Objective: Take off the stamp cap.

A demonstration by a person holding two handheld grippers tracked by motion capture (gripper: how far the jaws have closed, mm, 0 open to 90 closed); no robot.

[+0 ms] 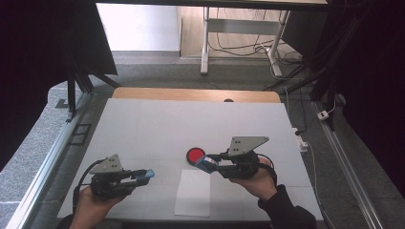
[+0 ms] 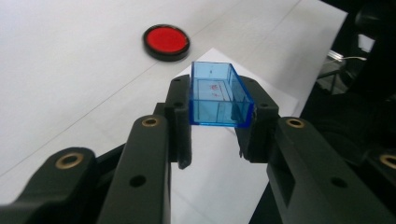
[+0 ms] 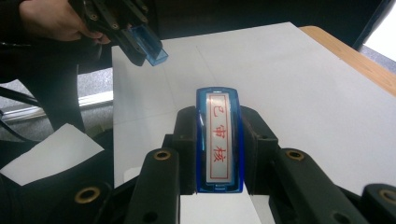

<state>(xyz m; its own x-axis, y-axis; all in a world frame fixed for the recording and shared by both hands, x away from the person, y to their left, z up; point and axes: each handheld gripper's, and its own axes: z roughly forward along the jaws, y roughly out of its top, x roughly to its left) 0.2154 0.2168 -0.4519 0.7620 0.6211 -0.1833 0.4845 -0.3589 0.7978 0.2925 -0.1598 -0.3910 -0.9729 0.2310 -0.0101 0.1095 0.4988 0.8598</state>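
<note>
My left gripper [image 1: 141,176] is shut on a clear blue rectangular cap [image 1: 149,174], hollow side forward, near the table's front left. In the left gripper view the cap [image 2: 217,95] sits squeezed between the two black jaws. My right gripper [image 1: 211,162] is shut on a blue stamp [image 1: 205,164], pointing left toward a round red ink pad [image 1: 195,155]. In the right gripper view the stamp [image 3: 218,140] lies lengthwise between the jaws, its white label with red characters facing up. The cap [image 3: 150,45] shows farther off there, held by the other gripper.
A white paper sheet [image 1: 193,192] lies near the front edge between the two hands. The ink pad [image 2: 166,41] sits just beyond it on the white table cover [image 1: 143,124]. Black stands, cables and a desk frame surround the table.
</note>
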